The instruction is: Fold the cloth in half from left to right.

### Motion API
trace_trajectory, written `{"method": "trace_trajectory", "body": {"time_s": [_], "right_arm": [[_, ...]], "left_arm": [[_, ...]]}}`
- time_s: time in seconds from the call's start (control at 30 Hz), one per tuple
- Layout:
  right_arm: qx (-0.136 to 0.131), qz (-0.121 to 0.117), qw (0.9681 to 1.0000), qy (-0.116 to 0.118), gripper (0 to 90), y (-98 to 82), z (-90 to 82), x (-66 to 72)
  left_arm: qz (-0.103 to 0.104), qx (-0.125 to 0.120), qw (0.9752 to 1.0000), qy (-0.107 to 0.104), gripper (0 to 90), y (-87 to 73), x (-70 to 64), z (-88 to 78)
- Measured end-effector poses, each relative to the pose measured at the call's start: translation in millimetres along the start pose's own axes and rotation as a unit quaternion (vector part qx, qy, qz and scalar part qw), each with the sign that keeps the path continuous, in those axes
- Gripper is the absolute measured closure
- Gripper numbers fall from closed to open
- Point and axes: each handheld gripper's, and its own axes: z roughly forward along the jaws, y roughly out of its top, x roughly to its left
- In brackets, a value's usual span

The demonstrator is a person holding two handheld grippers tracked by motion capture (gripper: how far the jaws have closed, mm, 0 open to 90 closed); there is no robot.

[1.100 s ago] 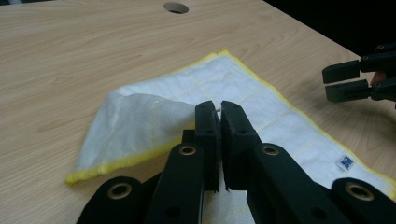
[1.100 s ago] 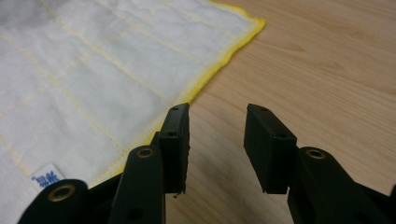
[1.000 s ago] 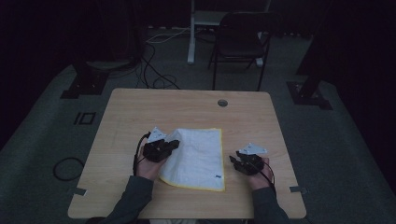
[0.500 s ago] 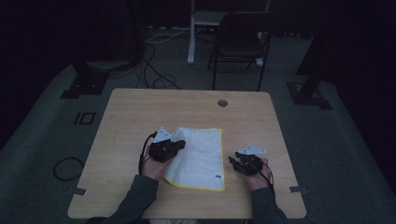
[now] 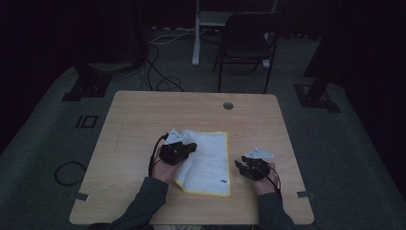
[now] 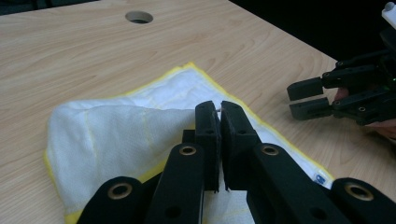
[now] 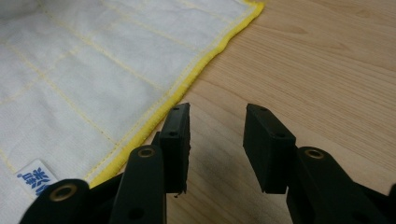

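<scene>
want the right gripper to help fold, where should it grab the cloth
Probably the yellow-hemmed edge of the white cloth nearest the right gripper. That hem lies flat beside the open jaws, so slide in low from the bare wood side. The left gripper already pinches the folded-over part.

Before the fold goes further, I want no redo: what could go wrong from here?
1. The left tongs pinch only a thin bit of the white cloth near their tips, so it may slip out.
2. The right tongs stand open over bare wood beside the yellow hem, so nothing pins that side and the cloth may drag.
3. The lifted layer bulges, so the fold may land crooked.
</scene>
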Motion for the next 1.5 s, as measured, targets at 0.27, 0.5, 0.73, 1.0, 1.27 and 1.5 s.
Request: {"method": "trace_trajectory", "body": {"time_s": [0.27,0.5,0.73,1.0,1.27,1.5], "right_arm": [[0.001,0.002,1.0000,-0.001,61.8,-0.5,-0.6,-1.0],[0.001,0.004,1.0000,-0.003,61.8,-1.2,-1.3,-2.1],[0.000,0.003,1.0000,-0.003,61.8,-1.9,-2.2,-3.2],[0.001,0.001,1.0000,-0.003,61.8,-2.3,-2.1,-3.0],[0.002,0.002,1.0000,-0.003,61.8,-2.7,-1.9,-3.1],[0.003,0.004,1.0000,-0.005,61.8,-3.3,-1.7,-3.9]], "left_arm": [[0.002,0.001,1.0000,-0.006,87.0,3.2,-4.4,7.1],[0.006,0.005,0.9999,-0.011,87.0,5.8,-8.0,12.6],[0.008,0.008,0.9998,-0.015,87.0,6.7,-10.8,16.9],[0.012,0.013,0.9996,-0.021,86.9,8.3,-15.0,23.6],[0.012,0.016,0.9994,-0.028,87.0,9.4,-18.1,29.8],[0.011,0.021,0.9991,-0.035,87.0,7.9,-21.5,37.1]]}}
